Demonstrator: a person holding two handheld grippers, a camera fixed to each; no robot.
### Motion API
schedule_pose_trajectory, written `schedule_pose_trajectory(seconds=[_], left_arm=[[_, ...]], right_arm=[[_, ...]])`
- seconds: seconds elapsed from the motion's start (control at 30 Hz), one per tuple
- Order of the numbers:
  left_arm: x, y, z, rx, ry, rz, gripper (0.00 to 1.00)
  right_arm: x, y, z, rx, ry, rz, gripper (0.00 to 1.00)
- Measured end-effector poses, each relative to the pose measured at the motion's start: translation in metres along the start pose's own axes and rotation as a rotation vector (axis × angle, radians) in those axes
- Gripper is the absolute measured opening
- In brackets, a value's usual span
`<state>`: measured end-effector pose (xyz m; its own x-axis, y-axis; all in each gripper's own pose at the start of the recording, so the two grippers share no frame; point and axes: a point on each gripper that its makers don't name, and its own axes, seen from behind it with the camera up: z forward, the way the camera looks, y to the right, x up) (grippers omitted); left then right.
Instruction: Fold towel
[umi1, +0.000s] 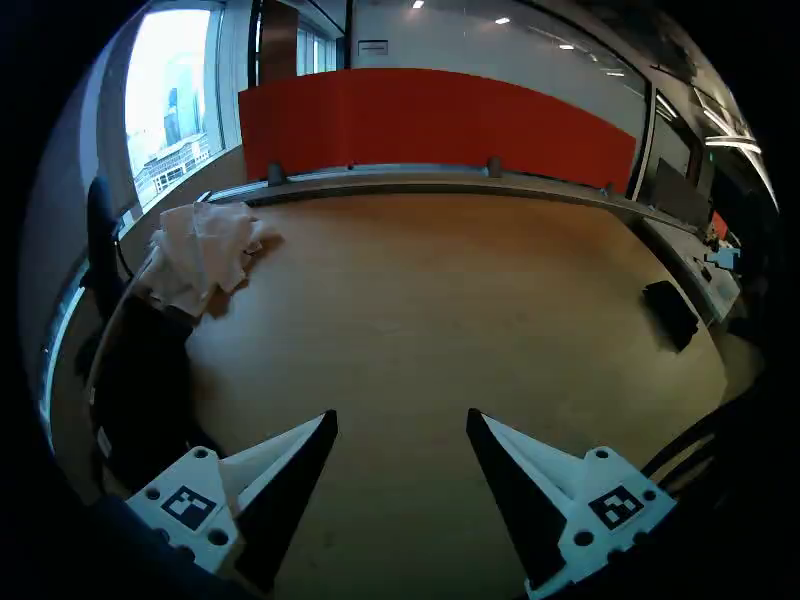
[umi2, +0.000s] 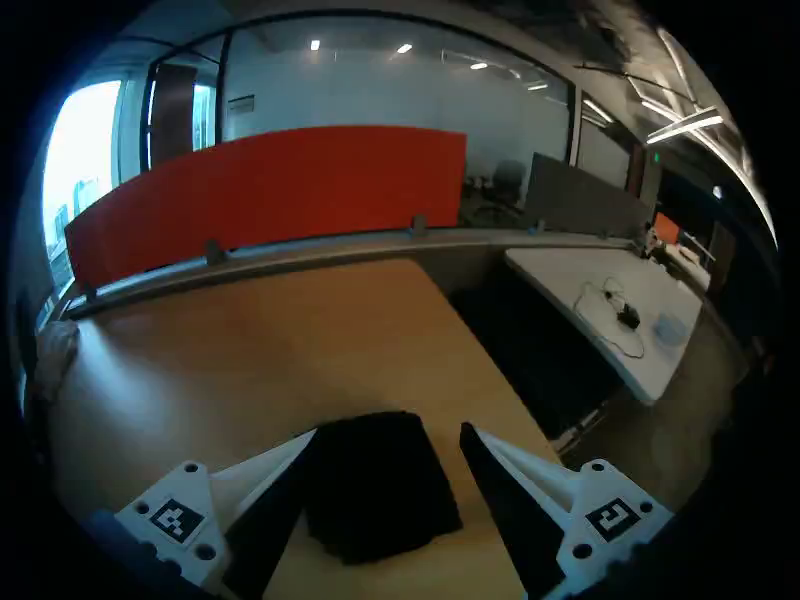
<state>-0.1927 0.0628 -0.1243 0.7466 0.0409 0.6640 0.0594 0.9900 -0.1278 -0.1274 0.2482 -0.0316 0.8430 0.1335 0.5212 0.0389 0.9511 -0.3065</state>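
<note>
The left gripper (umi1: 400, 414) hangs over the light wooden tabletop (umi1: 420, 300) with its jaws spread wide and grasping nothing. The crumpled white towel (umi1: 200, 255) lies heaped at the tabletop's far left corner. The right gripper (umi2: 388, 430) has its jaws released too, above a flat folded black cloth (umi2: 375, 490) near the tabletop's edge.

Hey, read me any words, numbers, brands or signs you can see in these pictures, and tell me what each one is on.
Nothing can be read.
The wall sign: too small and blurred to read.
The square markers on the left tongs and the right tongs: black-and-white code patterns, no letters or numbers.
</note>
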Motion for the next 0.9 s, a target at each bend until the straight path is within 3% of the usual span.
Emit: schedule_pose_trajectory(seconds=[0.27, 0.6, 0.77, 0.9], left_arm=[[0.024, -0.004, 0.001, 0.007, 0.056, -0.023, 0.96], [0.047, -0.008, 0.001, 0.008, 0.120, -0.031, 0.96], [0.065, -0.009, -0.001, 0.005, 0.174, -0.037, 0.96], [0.086, -0.011, -0.006, 0.002, 0.240, -0.046, 0.96]], right_arm=[[0.031, -0.016, -0.018, 0.005, 0.165, 0.019, 1.00], [0.062, -0.038, -0.038, 0.044, 0.315, 0.021, 1.00], [0.083, -0.053, -0.053, 0.071, 0.399, 0.035, 1.00], [0.094, -0.065, -0.062, 0.101, 0.430, 0.046, 1.00]])
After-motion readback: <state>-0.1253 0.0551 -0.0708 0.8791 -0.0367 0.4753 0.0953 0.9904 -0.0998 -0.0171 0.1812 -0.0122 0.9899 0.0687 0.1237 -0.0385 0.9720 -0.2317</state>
